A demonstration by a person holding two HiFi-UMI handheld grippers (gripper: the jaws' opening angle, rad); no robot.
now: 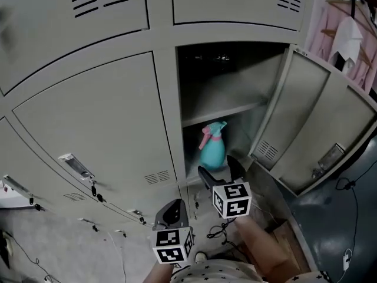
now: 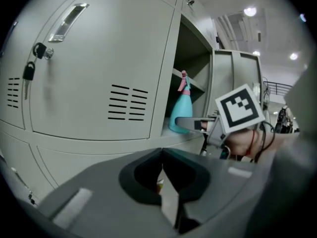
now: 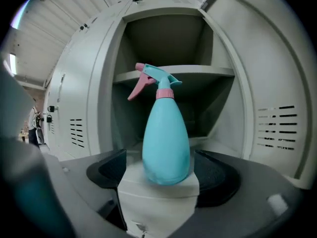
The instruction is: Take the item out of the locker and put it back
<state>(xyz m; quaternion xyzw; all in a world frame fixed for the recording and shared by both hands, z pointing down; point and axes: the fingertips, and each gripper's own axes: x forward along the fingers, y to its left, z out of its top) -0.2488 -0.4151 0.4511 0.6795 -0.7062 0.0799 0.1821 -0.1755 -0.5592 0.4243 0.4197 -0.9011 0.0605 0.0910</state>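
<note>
A bank of pale grey metal lockers [image 1: 88, 117] fills the head view, its closed doors slotted with vents. One compartment stands open, its grey door [image 1: 306, 122] swung out to the right. Inside it, a flat grey metal shelf [image 1: 218, 112] splits the dark interior into an upper and a lower space.

The person's right gripper [image 1: 219, 168], dark-jawed and carrying a cube of black-and-white square markers, reaches level toward the lower space. Its own view shows the two padded jaws spread wide, one on either side of the bottle's base, with clear gaps and no pad pressing on it. The left gripper [image 2: 162, 162], of the same build, hangs back and lower, in front of the closed door to the left of the open compartment. Its jaws are pressed together tip to tip with nothing between them.

A turquoise plastic spray bottle with a pink collar and pink trigger [image 3: 166, 138] stands upright on the floor of the compartment, under the shelf and near the front edge. A small dark padlock [image 2: 28, 72] hangs from the closed door's latch.
</note>
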